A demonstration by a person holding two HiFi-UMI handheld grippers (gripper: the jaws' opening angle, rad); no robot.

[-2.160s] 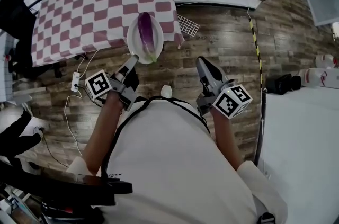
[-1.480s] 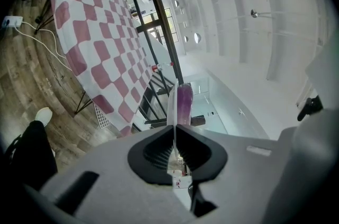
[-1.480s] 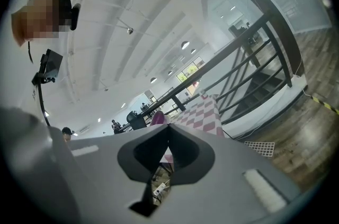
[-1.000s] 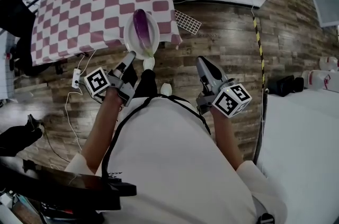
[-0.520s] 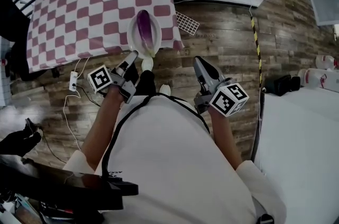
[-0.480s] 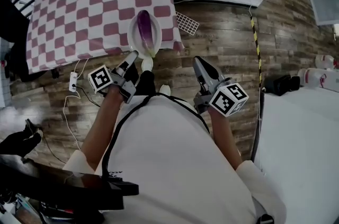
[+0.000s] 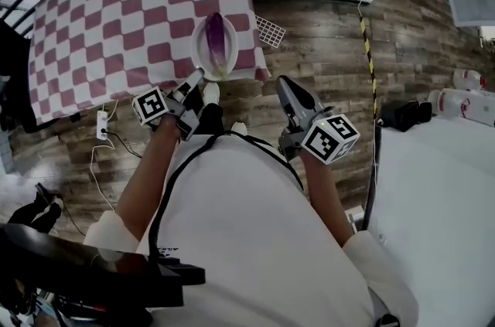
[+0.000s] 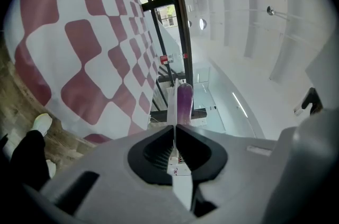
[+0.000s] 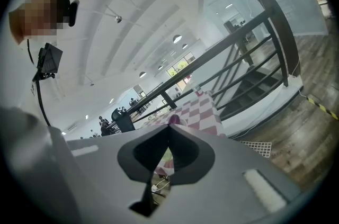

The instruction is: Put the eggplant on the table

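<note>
At the six o'clock edge of the red-and-white chequered desk (image 7: 116, 16), long purple eggplant (image 7: 216, 43) on white oval plate (image 7: 197, 47), left gripper (image 7: 195, 78) fingers clamped on its rim, right gripper (image 7: 285, 83) fingers together.

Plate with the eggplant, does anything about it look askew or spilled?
Nothing has spilled. The eggplant lies lengthwise in the plate, which is at the near edge of the checkered table, its rim pinched by the left gripper. Whether the plate rests on the cloth or hangs just above it is unclear.

One eggplant (image 7: 216, 42), one plate (image 7: 199, 49)
</note>
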